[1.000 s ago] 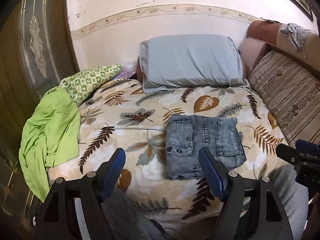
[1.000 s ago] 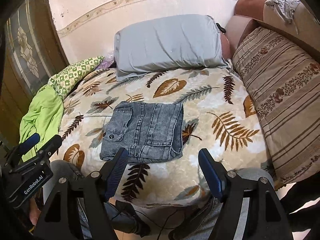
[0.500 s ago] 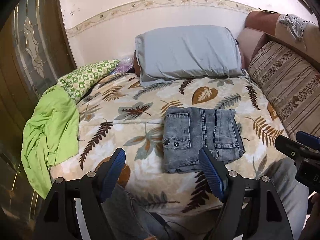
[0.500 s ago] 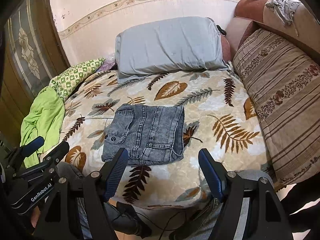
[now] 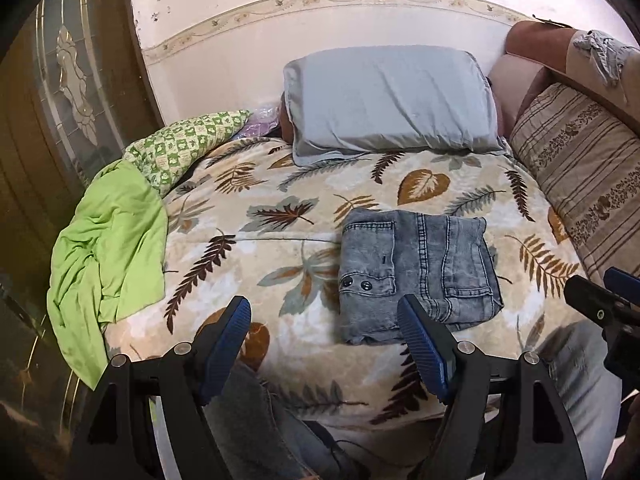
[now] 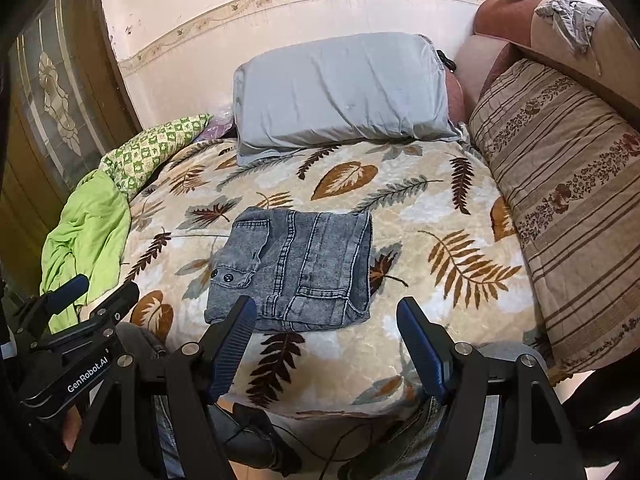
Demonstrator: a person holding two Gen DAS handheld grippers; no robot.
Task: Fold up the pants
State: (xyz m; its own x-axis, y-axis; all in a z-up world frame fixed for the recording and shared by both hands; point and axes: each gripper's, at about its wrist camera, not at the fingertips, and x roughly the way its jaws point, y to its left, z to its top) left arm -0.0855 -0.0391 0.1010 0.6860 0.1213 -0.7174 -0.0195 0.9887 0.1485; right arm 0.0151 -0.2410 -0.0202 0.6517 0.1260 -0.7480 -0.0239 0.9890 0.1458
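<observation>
Barely anything moved, just the left camera tipped down slightly so the folded pants [image 5: 416, 272] slid up-frame. They lie flat mid-bed on the leaf blanket [image 5: 280, 200], bare blanket around every edge, pillow [image 5: 392, 96] at 12 o'clock. Left gripper [image 5: 324, 340] and right gripper [image 6: 326, 338] both gape wide, empty, clear of the pants.

Pants [image 5: 418, 270] folded flat on blanket [image 5: 280, 184], near its front edge, right of centre in left wrist view. Pillow [image 5: 390, 98] behind them, against wall [image 5: 240, 8]. Cushion [image 5: 580, 168] along blanket's right side, leaning on sofa back [image 6: 560, 36]; rag [image 6: 568, 16] on top of that. Cloth [image 5: 108, 240] hangs off blanket's left edge, small pillow [image 5: 188, 140] just behind it. Door [image 5: 60, 100] left of all. Left gripper [image 5: 324, 332] and right gripper [image 6: 326, 332] before the front edge, jaws apart, clear of pants.
</observation>
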